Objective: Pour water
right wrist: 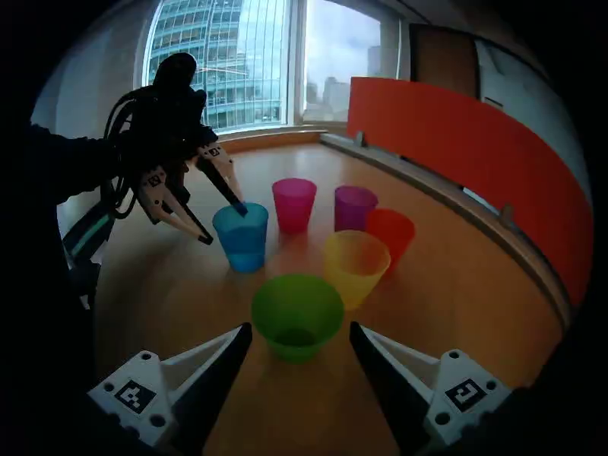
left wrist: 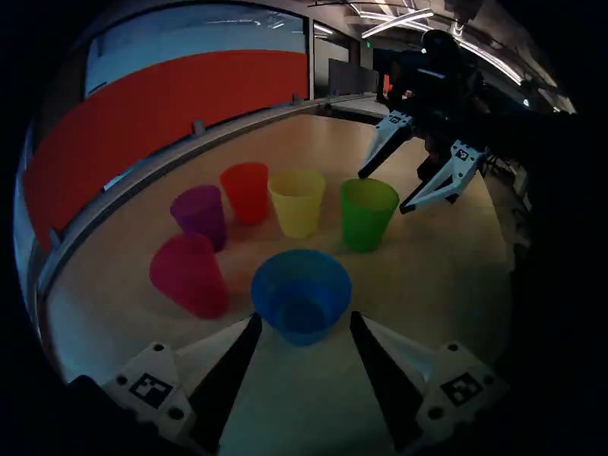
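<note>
Left gripper (left wrist: 305, 317) is spread wide with the blue cup (left wrist: 302, 295) between its fingers, and the right gripper (right wrist: 299, 328) is the same with the green cup (right wrist: 297, 313). Pink cup (left wrist: 188, 273), purple cup (left wrist: 201, 215), orange cup (left wrist: 245, 191) and yellow cup (left wrist: 297, 201) crowd just behind, with open table (left wrist: 433, 266) beyond to its far edge.

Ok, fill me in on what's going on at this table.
A person holds a gripper in each hand over a wooden table with six coloured cups standing upright. The left gripper is open at the blue cup, the right gripper open at the green cup. Neither cup is gripped or tipped yet.
</note>
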`<state>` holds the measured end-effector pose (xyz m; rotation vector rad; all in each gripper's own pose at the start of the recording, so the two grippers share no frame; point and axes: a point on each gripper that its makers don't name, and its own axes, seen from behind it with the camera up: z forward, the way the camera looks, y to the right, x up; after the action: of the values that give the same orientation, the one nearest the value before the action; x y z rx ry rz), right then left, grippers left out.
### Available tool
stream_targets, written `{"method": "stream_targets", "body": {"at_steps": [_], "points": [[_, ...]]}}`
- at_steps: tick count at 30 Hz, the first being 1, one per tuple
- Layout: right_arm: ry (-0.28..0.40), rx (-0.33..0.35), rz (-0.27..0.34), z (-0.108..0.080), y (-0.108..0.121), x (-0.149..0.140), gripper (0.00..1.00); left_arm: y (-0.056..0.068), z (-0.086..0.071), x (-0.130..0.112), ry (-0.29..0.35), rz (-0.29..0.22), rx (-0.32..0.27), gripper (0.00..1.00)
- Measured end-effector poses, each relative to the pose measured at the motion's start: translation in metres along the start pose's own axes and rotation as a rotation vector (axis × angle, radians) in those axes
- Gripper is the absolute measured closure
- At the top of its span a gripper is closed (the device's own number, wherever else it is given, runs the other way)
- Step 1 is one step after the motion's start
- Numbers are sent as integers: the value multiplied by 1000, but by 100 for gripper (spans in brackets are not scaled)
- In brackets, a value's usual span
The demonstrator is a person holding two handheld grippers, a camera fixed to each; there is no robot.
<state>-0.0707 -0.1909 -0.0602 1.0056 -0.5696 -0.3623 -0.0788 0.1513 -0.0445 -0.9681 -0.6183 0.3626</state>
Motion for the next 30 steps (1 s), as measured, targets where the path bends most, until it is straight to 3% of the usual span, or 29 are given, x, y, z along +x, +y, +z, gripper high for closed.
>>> {"method": "stream_targets", "body": {"at_steps": [12,30], "points": [[-13,13,-4,17,-1,-3,1,-2,9,6,-4,-7,-5,14],[-22,19,1,27,0,-5,1,-4,24,9,-7,-30,-15,14]]}}
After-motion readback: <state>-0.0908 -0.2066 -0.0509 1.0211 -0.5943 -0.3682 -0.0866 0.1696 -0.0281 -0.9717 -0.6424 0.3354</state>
